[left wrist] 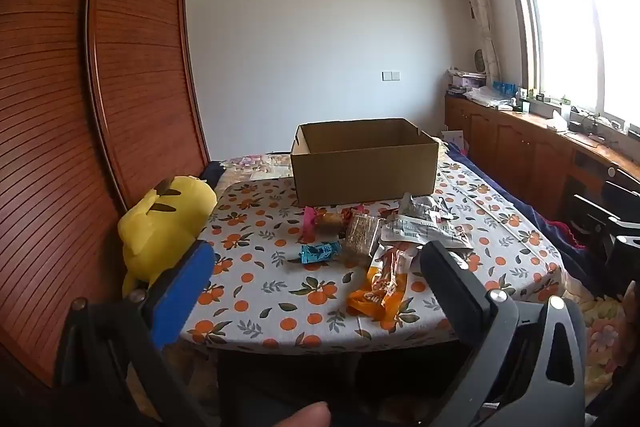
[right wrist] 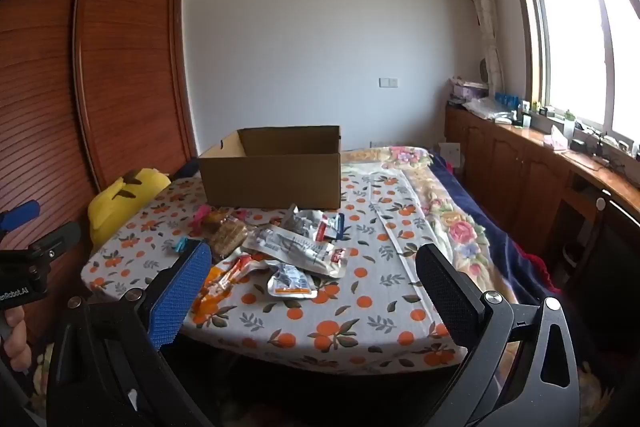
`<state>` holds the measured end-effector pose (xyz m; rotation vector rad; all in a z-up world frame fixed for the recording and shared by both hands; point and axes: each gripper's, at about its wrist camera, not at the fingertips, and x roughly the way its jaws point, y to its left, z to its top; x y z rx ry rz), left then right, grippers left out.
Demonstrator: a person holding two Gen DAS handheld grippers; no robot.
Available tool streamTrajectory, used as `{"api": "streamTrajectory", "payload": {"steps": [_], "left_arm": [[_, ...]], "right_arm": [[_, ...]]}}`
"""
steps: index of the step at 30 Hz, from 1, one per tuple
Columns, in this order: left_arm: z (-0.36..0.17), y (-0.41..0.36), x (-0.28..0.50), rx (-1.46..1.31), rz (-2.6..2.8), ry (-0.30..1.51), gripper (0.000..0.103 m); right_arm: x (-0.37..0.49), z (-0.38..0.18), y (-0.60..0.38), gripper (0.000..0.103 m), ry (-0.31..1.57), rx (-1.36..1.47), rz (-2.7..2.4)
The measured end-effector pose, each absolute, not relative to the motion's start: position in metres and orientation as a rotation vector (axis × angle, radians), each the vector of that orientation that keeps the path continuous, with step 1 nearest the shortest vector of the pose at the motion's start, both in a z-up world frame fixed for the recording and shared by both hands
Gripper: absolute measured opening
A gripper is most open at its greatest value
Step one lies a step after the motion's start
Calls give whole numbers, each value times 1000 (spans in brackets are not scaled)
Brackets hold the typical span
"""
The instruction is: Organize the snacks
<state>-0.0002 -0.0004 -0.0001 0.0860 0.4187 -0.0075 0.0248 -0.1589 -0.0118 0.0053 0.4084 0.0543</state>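
Note:
A pile of snack packets lies on the orange-print tablecloth (left wrist: 256, 291) in front of an open cardboard box (left wrist: 364, 163). The pile holds an orange packet (left wrist: 380, 291), a blue wrapper (left wrist: 320, 253), a clear pack of brown bars (left wrist: 362, 237) and silver pouches (left wrist: 420, 231). My left gripper (left wrist: 316, 291) is open and empty, near the table's front edge, short of the pile. My right gripper (right wrist: 316, 291) is open and empty, also short of the pile (right wrist: 288, 247). The box (right wrist: 272, 167) also shows in the right wrist view.
A yellow plush toy (left wrist: 164, 223) sits at the table's left edge beside a tall wooden wardrobe (left wrist: 80, 107). A floral quilt (right wrist: 452, 211) and a low wooden cabinet (right wrist: 520, 163) under the window lie to the right. The left gripper's body (right wrist: 36, 259) shows at the left edge.

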Motion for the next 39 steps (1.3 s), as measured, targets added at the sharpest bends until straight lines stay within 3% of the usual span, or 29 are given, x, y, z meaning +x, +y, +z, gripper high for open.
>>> {"api": "streamTrajectory", "payload": {"steps": [39], "left_arm": [[10, -1, -7, 77, -6, 381, 103]], "right_arm": [[23, -11, -159, 103, 403, 1, 48]]}}
